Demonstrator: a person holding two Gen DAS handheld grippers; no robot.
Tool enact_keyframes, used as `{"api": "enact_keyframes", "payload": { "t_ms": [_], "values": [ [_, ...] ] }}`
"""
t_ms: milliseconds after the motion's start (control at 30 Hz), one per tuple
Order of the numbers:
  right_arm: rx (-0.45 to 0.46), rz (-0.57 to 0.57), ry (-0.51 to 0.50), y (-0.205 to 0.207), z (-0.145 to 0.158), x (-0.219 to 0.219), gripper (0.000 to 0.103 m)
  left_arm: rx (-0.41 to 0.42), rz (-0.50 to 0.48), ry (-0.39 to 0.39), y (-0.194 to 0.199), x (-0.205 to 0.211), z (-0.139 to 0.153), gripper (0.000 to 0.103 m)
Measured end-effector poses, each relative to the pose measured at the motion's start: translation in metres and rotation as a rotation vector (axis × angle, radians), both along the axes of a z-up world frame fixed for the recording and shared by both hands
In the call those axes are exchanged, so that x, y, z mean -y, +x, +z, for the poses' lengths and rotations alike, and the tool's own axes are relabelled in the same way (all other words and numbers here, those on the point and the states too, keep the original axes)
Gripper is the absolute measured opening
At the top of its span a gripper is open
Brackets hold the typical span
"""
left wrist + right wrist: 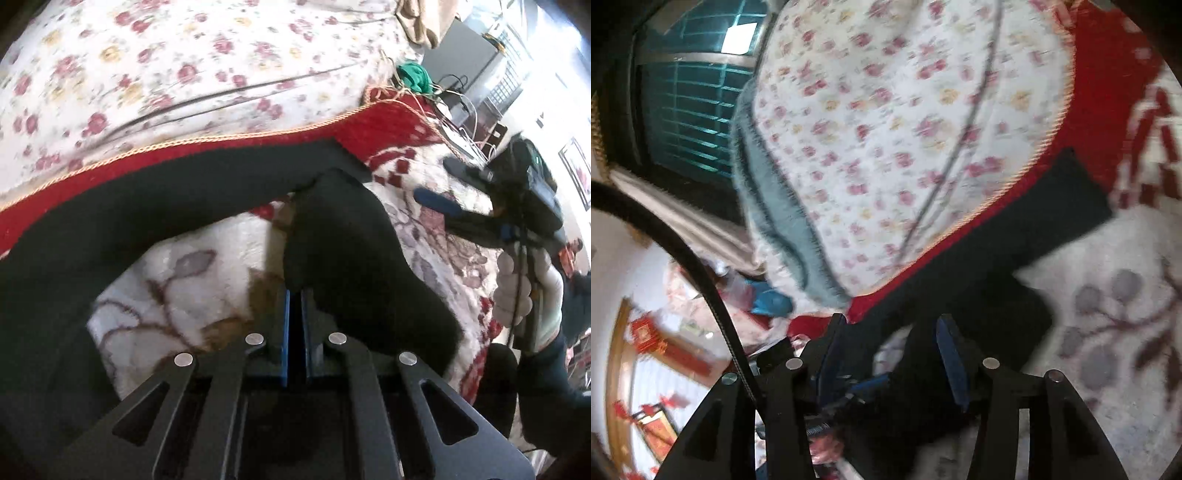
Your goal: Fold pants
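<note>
Left gripper [294, 295] is clamping a bunched fold of the black pants [155, 199], blue pads nearly together, fabric hiding the tips. Pants are lying across the red-and-white blanket [424, 177] beside the floral quilt [184, 66], lower leg cut off at frame edge. Right gripper [892, 354] is sitting with fingers apart over dark cloth; motion blur is smearing contact, can't tell if it's touching.
</note>
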State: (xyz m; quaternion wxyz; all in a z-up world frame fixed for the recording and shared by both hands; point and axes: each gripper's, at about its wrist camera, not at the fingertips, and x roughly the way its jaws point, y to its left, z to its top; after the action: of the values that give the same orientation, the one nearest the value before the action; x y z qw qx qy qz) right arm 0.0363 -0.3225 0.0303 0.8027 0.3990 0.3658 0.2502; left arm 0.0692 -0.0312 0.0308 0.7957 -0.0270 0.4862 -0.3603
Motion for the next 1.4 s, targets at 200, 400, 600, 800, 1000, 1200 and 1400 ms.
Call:
{"api": "enact_keyframes", "payload": {
  "t_ms": [200,400,600,800,1000,1200,1400],
  "values": [
    [-0.128,-0.081,-0.032,-0.01,-0.033,0.021,0.049,0.011,-0.002,-0.003,0.002,0.001,-0.001,0.005],
    [-0.15,-0.074,-0.104,0.012,-0.052,-0.004,0.049,0.002,0.01,0.013,0.004,0.008,-0.008,0.005],
    [-0.031,-0.099,-0.058,-0.001,-0.044,-0.002,0.009,-0.003,0.023,0.028,0.004,0.015,-0.005,0.005],
    [0.108,-0.208,-0.103,-0.078,0.01,0.034,0.008,0.041,-0.054,-0.022,-0.019,0.041,0.022,0.005],
    [0.056,-0.363,-0.109,-0.136,0.004,0.086,0.008,0.034,-0.09,0.013,-0.035,0.088,0.01,0.004],
    [-0.025,-0.292,-0.015,-0.12,-0.022,0.077,0.052,0.011,-0.035,0.007,-0.022,0.081,0.008,0.005],
    [-0.139,-0.237,-0.076,-0.068,-0.051,0.048,0.056,0.005,-0.002,0.024,-0.013,0.073,0.005,0.005]
  ]
}}
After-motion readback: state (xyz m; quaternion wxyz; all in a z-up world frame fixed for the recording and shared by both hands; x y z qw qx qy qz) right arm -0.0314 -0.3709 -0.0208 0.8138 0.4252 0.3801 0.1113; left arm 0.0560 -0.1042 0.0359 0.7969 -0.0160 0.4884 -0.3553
